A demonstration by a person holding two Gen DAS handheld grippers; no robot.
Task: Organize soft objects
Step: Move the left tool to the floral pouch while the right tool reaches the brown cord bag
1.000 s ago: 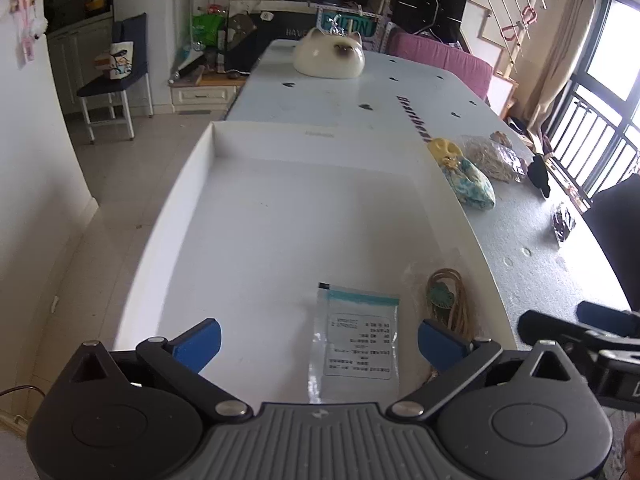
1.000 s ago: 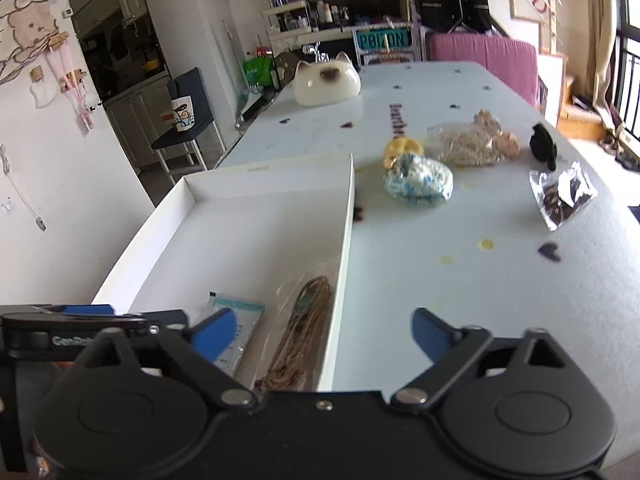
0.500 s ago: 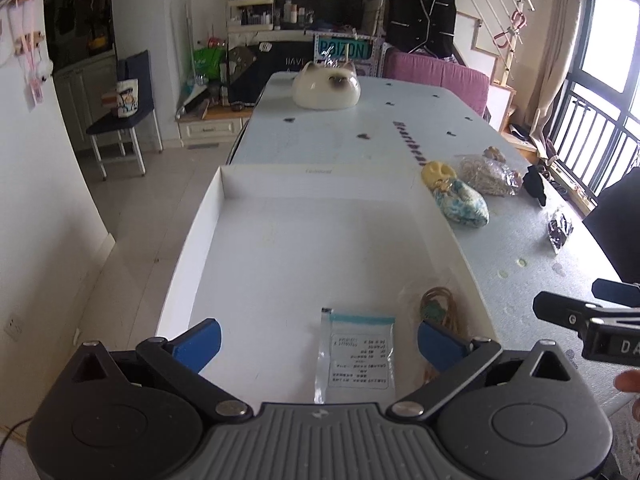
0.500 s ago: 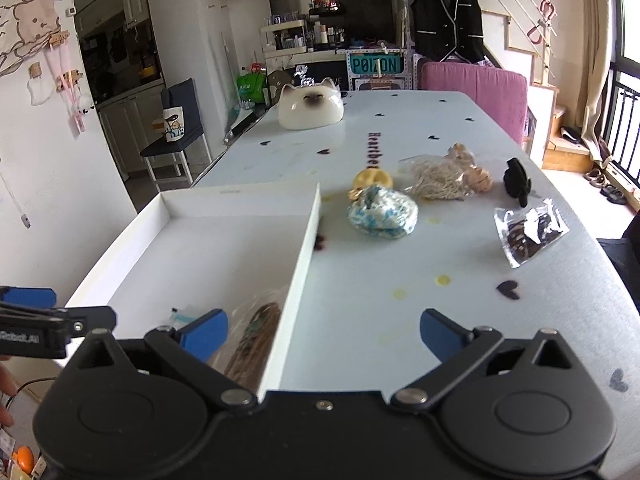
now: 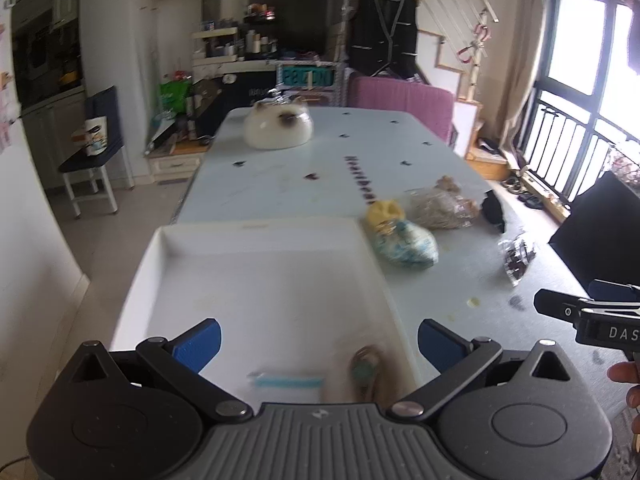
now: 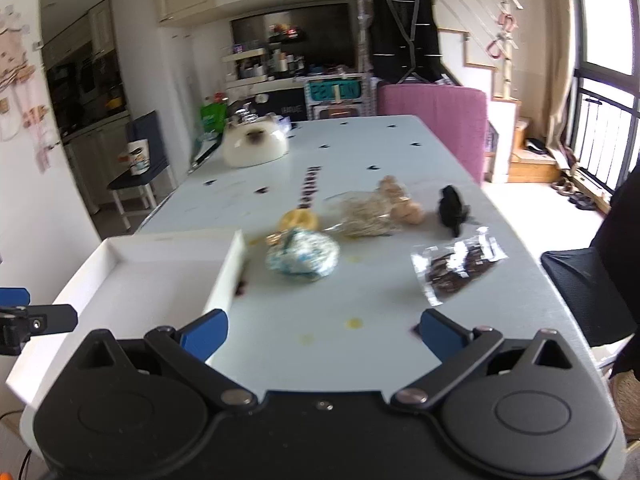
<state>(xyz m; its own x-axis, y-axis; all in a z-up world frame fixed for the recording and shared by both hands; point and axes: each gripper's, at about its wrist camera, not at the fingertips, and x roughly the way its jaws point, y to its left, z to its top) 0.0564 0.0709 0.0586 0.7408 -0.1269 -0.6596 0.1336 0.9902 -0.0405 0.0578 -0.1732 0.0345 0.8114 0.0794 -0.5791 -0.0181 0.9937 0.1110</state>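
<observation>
White tray w/ 2 items; 5 soft objs on table; both tools empty.

Quick count: one white tray with two things in it, a flat packet and a bagged cord. Five loose items mid-table, plus one cat-face cushion at upper left.

White letters "DAS" legible on right gripper body; tablecloth lettering and far sign blurred, unreadable.
</observation>
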